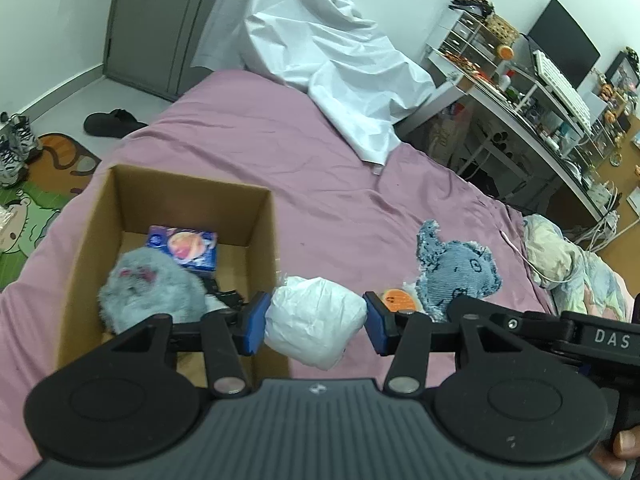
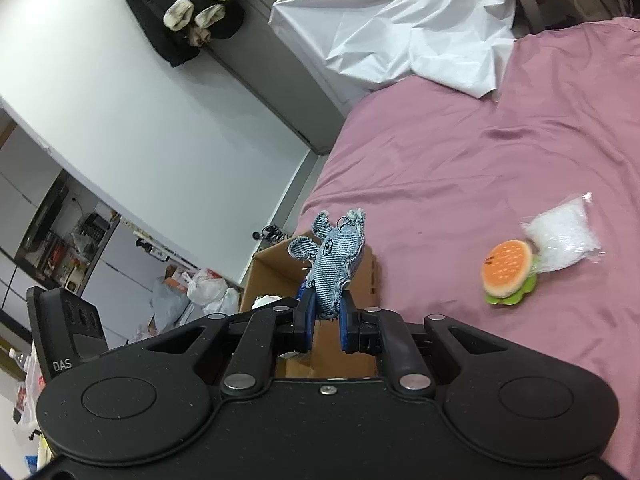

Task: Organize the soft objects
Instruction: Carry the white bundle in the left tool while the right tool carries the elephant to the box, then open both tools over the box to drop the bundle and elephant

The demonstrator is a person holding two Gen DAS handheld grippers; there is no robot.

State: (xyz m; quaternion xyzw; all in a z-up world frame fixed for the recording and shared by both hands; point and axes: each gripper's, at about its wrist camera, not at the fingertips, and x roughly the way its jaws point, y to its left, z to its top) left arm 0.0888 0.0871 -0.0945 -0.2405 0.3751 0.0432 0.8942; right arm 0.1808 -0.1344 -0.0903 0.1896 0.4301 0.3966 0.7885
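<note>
Two pairs of tongs, each pinching one soft thing. Left tongs [image 1: 315, 322] press their blue pads against both sides of a white crinkled packet [image 1: 316, 320]: rounded, puffy, plastic-wrapped, its long axis running across from pad to pad. It hangs just right of the cardboard box [image 1: 264, 216], over that box's near right corner and the bed's pink sheet [image 1: 304, 152].

Inside the box, left of the left tongs: a grey furry plush [image 1: 150, 292] with pink markings, and behind it a blue printed packet [image 1: 186, 247] lying flat against the far wall.

Right tongs [image 2: 323, 322] are pressed nearly together on the lower end of a denim mouse toy [image 2: 336, 264]. Blue striped fabric, frayed pale edges, a stitched ring eye, two rounded ears. Long axis runs straight out from the tongs, head end farthest away, ears splayed left and up. It sits above the box's open top in the right wrist view. The left wrist view shows the same toy just right of the left tongs, with the right tongs' black body reaching in below it.

To the right of the right tongs, on the sheet: a plush hamburger [image 2: 508, 272], orange bun, green leaf rim, lying flat and touching a clear bag of white filling [image 2: 562, 240]. Beyond both tongs, a crumpled white sheet [image 2: 404, 24] lies at the far end of the bed.
</note>
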